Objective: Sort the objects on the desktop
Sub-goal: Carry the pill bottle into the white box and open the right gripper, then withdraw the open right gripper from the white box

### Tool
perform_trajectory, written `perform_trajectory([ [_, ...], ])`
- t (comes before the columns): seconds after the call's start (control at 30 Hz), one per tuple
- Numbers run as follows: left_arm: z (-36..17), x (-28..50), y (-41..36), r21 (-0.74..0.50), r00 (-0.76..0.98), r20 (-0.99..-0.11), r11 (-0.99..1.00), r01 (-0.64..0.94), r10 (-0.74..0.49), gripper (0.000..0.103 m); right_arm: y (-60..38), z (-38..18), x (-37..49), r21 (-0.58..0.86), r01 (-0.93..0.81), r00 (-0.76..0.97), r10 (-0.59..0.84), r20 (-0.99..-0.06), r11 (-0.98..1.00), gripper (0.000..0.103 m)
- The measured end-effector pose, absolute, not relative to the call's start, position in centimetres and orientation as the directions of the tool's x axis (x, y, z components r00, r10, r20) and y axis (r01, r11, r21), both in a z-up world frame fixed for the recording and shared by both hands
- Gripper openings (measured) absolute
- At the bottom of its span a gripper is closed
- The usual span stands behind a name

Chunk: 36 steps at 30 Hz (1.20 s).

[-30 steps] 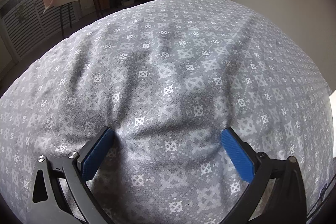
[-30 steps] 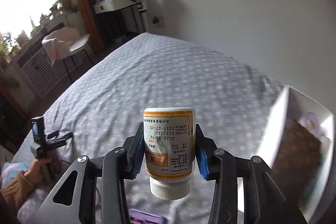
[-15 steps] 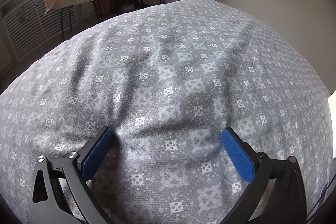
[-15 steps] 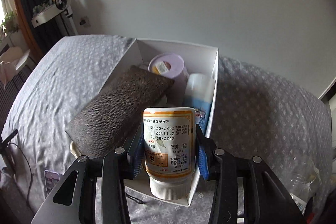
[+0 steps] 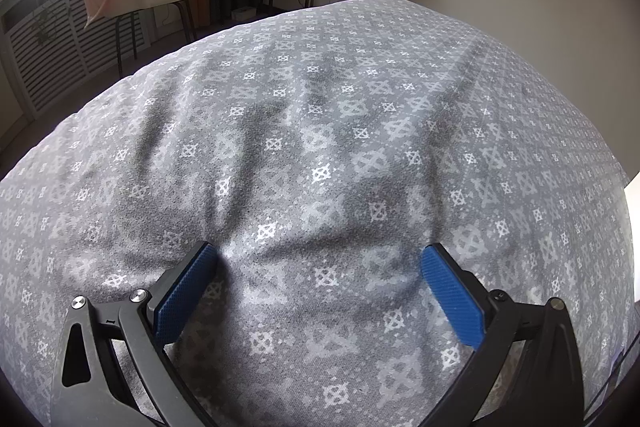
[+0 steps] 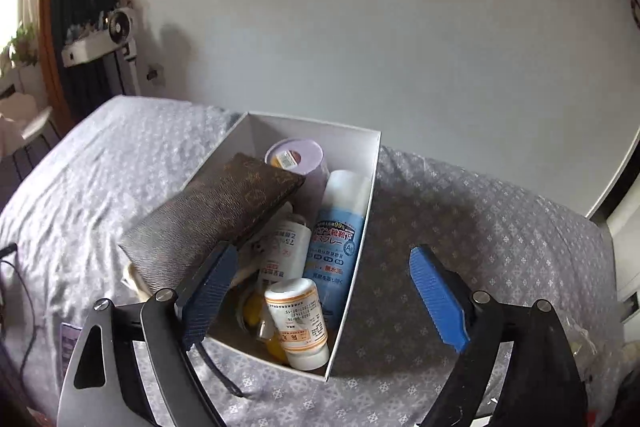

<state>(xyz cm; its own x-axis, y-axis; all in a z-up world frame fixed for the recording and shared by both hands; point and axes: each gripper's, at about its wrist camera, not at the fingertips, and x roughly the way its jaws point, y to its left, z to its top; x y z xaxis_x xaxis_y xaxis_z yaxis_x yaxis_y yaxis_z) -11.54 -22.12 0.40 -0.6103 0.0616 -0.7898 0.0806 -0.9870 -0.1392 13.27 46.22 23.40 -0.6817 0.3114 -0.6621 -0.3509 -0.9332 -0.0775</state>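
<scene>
My right gripper [image 6: 320, 275] is opening wide with nothing gripped; the pill bottle [image 6: 298, 323] lies in the white box [image 6: 356, 251] at lower centre. My left gripper [image 5: 320, 267] gapes empty over the bedspread [image 5: 320, 107].

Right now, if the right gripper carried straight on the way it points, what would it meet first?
Most likely the orange-labelled pill bottle lying in the white box. The right gripper, jaws opening with nothing between the pads, points down into the box's near end, though depth is unclear.
</scene>
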Motion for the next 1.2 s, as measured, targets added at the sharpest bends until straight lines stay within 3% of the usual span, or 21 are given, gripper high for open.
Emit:
perform_trajectory([
  [0.23,0.4,-11.6,-22.1,-0.139,-0.609,-0.79,-0.987,0.08,0.062,0.103,44.3,27.3,19.0,0.041,-0.365,-0.757,0.271,-0.594,-0.93,0.094],
  [0.53,0.4,-11.5,-22.1,-0.139,-0.609,-0.791,-0.987,0.079,0.062,0.103,37.6,29.1,21.7,-0.012,-0.236,-0.781,0.197,-0.592,-0.972,0.095],
  [0.63,0.4,-11.5,-22.1,-0.139,-0.609,-0.791,-0.987,0.079,0.062,0.103,35.5,28.8,21.0,-0.01,-0.157,-0.79,0.131,-0.598,-0.988,0.103],
  [0.8,0.4,-11.5,-22.1,-0.139,-0.609,-0.791,-0.987,0.079,0.063,0.103,32.6,25.8,19.0,0.063,-0.036,-0.779,-0.011,-0.627,-0.997,0.103],
  [0.97,0.3,-11.6,-22.1,-0.139,-0.609,-0.79,-0.987,0.079,0.063,0.103,30.4,19.2,15.9,0.116,-0.009,-0.696,-0.077,-0.714,-0.993,0.103],
  [1.2,0.3,-11.4,-22.0,-0.143,-0.615,-0.786,-0.987,0.077,0.066,0.103,31.3,9.8,12.9,0.224,-0.196,-0.599,-0.064,-0.798,-0.955,0.103],
])
